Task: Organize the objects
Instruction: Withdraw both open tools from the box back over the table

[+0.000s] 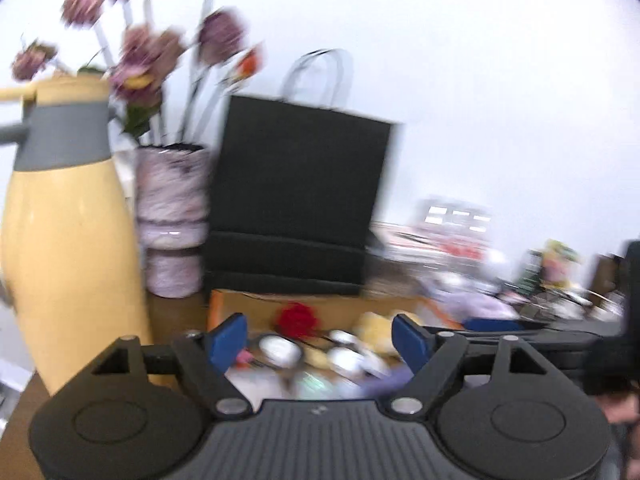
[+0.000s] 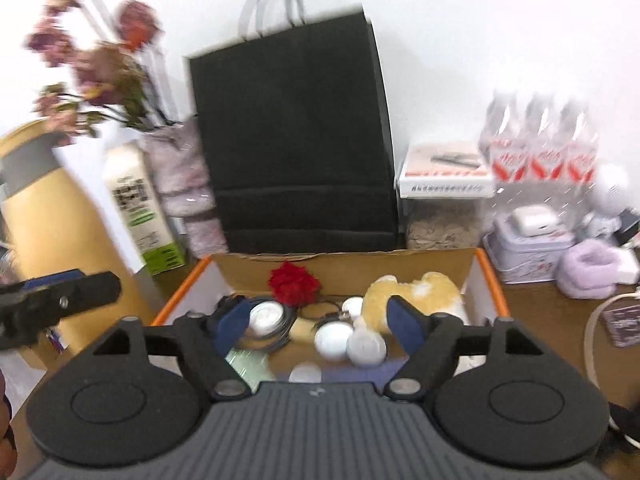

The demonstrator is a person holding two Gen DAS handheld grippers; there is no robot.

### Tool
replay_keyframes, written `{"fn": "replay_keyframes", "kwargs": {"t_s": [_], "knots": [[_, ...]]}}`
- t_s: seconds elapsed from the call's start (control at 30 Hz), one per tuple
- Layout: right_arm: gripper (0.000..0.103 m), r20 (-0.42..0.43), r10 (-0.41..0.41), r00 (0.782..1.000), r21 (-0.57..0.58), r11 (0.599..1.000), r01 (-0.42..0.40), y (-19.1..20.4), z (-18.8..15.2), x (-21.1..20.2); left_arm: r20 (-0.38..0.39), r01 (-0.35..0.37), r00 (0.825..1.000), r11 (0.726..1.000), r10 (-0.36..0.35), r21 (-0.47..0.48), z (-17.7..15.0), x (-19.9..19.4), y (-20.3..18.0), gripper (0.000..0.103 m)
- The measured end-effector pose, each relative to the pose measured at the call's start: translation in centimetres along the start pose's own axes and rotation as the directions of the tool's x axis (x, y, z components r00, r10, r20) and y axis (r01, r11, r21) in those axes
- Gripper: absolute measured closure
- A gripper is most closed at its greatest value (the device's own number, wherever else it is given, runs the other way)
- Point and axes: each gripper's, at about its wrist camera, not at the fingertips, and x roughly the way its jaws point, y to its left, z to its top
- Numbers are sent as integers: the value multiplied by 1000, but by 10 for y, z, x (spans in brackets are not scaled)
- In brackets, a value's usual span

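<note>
The open cardboard box with orange edges holds a crumpled red fabric flower at 12 o'clock, a fluffy tan plush toy at 2 o'clock and smooth white round lids. The right gripper hangs above them, jaws spread and empty. The left gripper is likewise spread and empty. A matte black paper bag stands touching the box's far wall; a glossy yellow jug stands at 9 o'clock
</note>
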Motion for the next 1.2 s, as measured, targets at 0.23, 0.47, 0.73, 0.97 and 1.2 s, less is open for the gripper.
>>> {"fn": "replay_keyframes", "kwargs": {"t_s": [0.23, 0.47, 0.73, 0.97, 1.2], "knots": [[7, 12, -2, 1000, -48, 999, 2, 18, -82, -109, 17, 8, 1000, 992, -10, 123, -81, -117, -57, 7], [6, -80, -31, 996, -46, 999, 27, 33, -188, -201, -161, -22, 986, 998, 30, 54, -165, -167, -84, 7], [4, -96, -50, 994, -105, 994, 40, 39, -228, -264, -167, -58, 984, 998, 64, 39, -177, -185, -89, 7], [4, -64, -87, 994, -88, 993, 81, 25, -218, -247, -149, -25, 988, 993, 41, 112, -169, -140, -88, 7], [19, -33, -120, 992, -61, 991, 118, -7, -159, -148, -203, 77, 979, 958, -20, 277, -133, 0, -80, 8]]}}
